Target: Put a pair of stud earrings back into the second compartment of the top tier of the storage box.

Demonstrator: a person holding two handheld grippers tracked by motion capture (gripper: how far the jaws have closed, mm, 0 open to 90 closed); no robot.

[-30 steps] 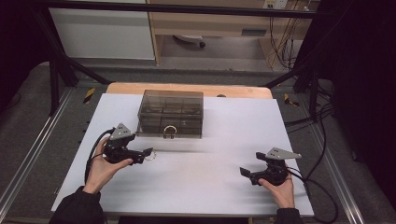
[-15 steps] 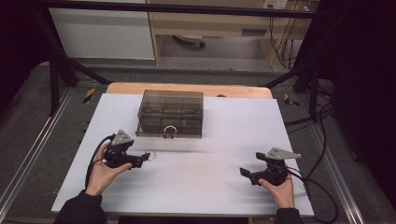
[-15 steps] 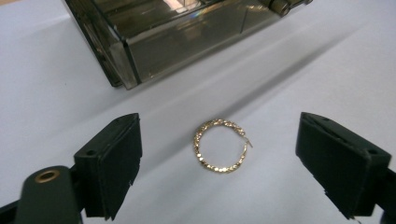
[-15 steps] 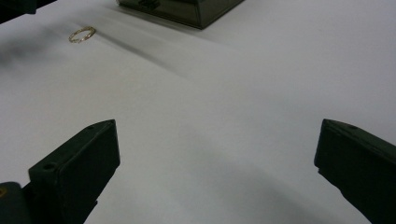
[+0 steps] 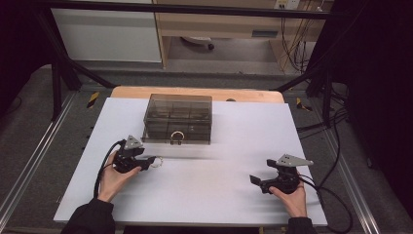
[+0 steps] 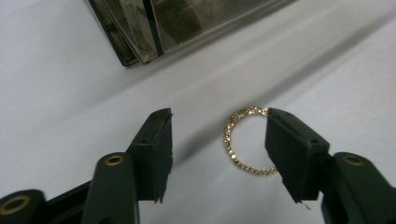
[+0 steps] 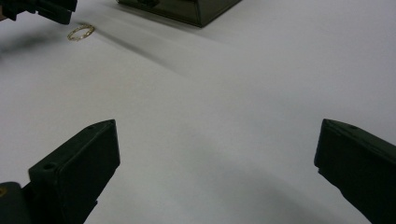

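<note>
A thin gold ring [image 6: 245, 142] set with small stones lies flat on the white surface [image 5: 209, 185], near the front left corner of the smoked clear box [image 5: 178, 118] and well apart from it. The left claw [image 5: 152, 161] sits low over the ring – in the left gripper view the ring lies between the two black jaws, its far edge just at the tip of one jaw and the other jaw clear of it. The jaws have just been closing and now stand about half apart, with the pads not yet pressing the ring. The box stands at the far middle of the surface, a gold loop handle [image 5: 177, 138] on its front. The right claw [image 5: 255, 180] rests on the surface well to the right of the box and nearer the person – its jaws spread wide over bare white.
</note>
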